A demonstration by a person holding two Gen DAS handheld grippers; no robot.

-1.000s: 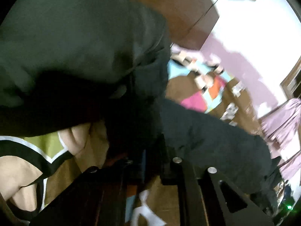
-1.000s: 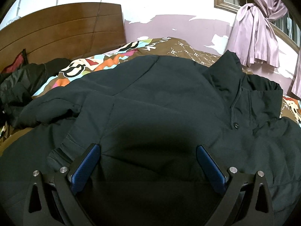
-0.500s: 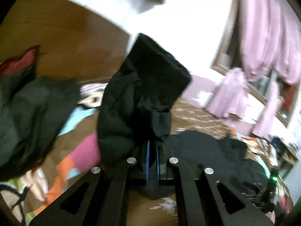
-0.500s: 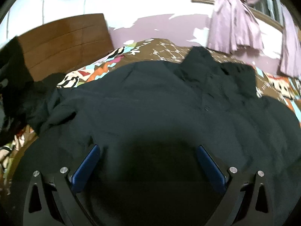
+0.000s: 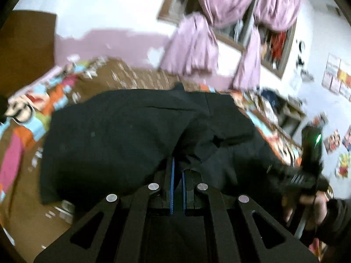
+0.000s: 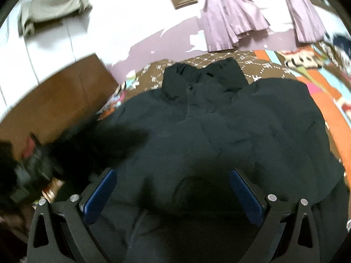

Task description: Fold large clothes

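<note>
A large black jacket (image 6: 219, 135) lies spread on the patterned bed cover (image 6: 252, 65), its collar toward the far wall. My left gripper (image 5: 177, 164) is shut on a fold of the black jacket (image 5: 122, 135), its sleeve side, and holds it over the jacket body. My right gripper (image 6: 173, 182) is open and empty, its blue pads (image 6: 101, 192) wide apart just above the jacket's lower part. The right gripper, held in a hand, also shows in the left wrist view (image 5: 307, 166).
A wooden headboard (image 6: 54, 103) stands at the left. Purple curtains (image 6: 228, 17) hang on the far wall by a window. Another dark pile of clothes (image 6: 19, 175) lies at the bed's left side. A shelf with clutter (image 5: 283, 111) is at the right.
My left gripper has swung the held sleeve from the left side of the bed over onto the jacket body. My right gripper has shifted right and stayed open.
</note>
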